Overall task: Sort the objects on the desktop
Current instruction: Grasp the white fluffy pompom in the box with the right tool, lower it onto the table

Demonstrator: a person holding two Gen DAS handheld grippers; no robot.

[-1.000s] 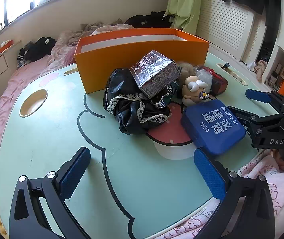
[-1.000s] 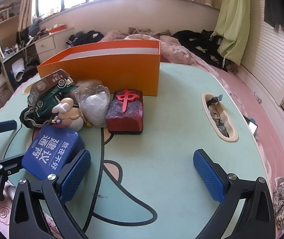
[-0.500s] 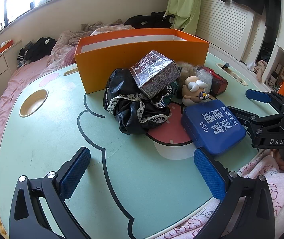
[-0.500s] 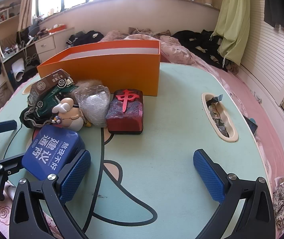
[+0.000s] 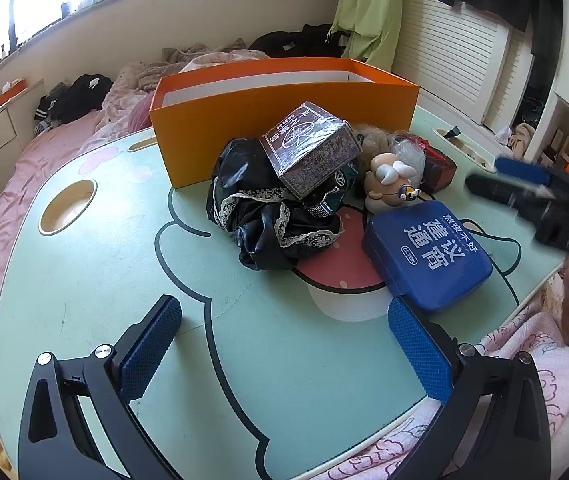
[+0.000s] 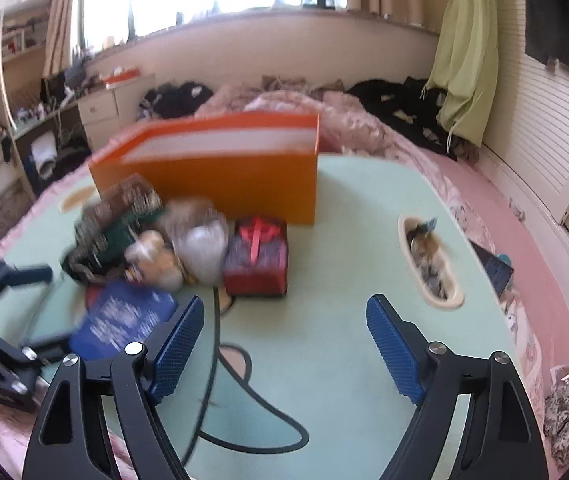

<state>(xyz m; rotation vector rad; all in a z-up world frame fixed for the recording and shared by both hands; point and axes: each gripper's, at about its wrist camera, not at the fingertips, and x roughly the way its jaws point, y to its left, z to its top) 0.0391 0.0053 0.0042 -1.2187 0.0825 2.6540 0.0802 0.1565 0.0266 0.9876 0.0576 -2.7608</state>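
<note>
A pile sits mid-table before an open orange box: a black lace-trimmed cloth, a dark patterned carton on top, a small figurine, a clear wrapped bundle, a red mahjong-tile block and a blue case with white characters. My left gripper hovers open over bare table in front of the pile. My right gripper is empty, its jaws closing, to the right of the blue case; it appears blurred at the right edge of the left wrist view.
The pale green cartoon-print table has a round cup recess at left and an oval slot with clutter at right. Pink bedding surrounds it. A dark phone-like slab lies at the table's right edge.
The right gripper has risen and tilted up, blurring its view, and its jaws have narrowed. The left gripper has stayed still. The objects have not moved.
</note>
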